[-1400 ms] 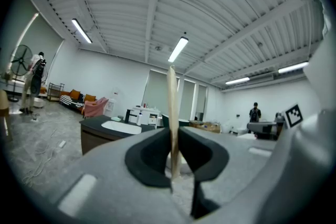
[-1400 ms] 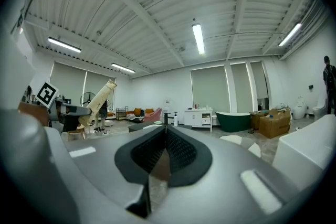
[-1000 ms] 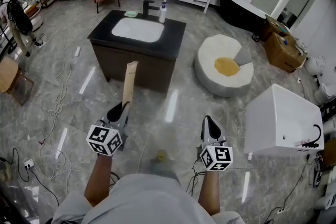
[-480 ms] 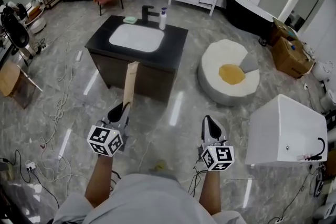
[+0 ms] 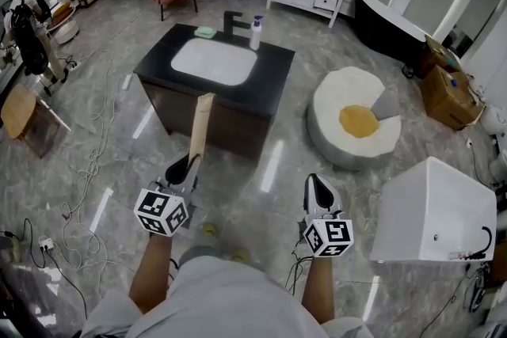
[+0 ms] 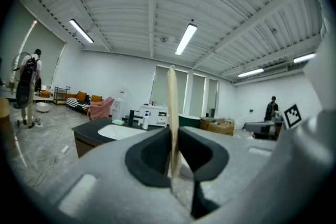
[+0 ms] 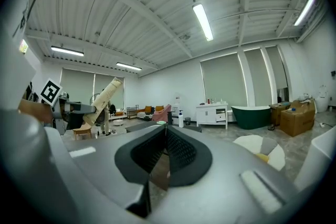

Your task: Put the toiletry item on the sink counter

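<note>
A long, flat beige tube (image 5: 200, 127) stands up out of my left gripper (image 5: 190, 162), whose jaws are shut on its lower end. In the left gripper view the tube (image 6: 171, 113) rises edge-on between the dark pads of that gripper (image 6: 175, 139). The black sink counter (image 5: 273, 71) with its white basin (image 5: 215, 61) stands ahead across the floor, well beyond the tube's tip. My right gripper (image 5: 315, 182) is shut with nothing in it, its pads meeting in its own view (image 7: 166, 131). That view also shows the tube (image 7: 105, 94) off to the left.
On the counter's far edge are a black faucet (image 5: 231, 21), a white pump bottle (image 5: 256, 33) and a green soap dish (image 5: 205, 32). A round white tub (image 5: 356, 123) and a white box (image 5: 432, 210) stand to the right. Cables (image 5: 87, 170) trail over the floor at left.
The counter and room have shifted slightly right and down in the head view as the person moves. Both grippers hold the same pose, with the tube still gripped.
</note>
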`<state>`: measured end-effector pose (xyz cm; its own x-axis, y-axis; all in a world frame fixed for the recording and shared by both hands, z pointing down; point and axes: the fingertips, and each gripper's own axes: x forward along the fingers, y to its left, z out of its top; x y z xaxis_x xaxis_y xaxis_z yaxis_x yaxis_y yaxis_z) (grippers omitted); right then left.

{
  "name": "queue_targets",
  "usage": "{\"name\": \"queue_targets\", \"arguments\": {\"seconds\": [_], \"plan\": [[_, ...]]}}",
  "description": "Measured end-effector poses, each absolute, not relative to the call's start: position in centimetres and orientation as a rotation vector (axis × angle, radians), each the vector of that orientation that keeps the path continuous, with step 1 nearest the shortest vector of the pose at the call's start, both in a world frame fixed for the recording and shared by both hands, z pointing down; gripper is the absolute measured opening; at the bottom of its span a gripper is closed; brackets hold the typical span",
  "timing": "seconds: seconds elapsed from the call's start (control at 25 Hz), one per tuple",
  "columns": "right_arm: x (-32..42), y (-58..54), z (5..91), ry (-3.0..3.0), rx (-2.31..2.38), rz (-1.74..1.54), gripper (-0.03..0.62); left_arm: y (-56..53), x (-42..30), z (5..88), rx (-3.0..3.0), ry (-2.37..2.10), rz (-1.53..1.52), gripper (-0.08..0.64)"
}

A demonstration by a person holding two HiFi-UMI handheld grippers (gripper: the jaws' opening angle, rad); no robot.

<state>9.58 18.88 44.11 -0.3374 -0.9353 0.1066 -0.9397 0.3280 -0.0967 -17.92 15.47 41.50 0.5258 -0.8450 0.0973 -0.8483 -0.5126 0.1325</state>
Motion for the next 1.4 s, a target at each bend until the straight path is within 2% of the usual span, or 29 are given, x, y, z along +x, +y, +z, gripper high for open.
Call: {"name": "queue_targets", "arguments": {"seconds": [0.68,1.4], "plan": [[8.9,5.3,44.6,-2.473,1.867,0.221,0.003,0.5,-18.6,42.2,2.629,-1.369,0.019,0.048],[2.4,-12.5,43.5,-2.370,1.970,0.229,0.003,-19.0,-23.7,43.0,2.651,-1.192,0.036,0.048]]}}
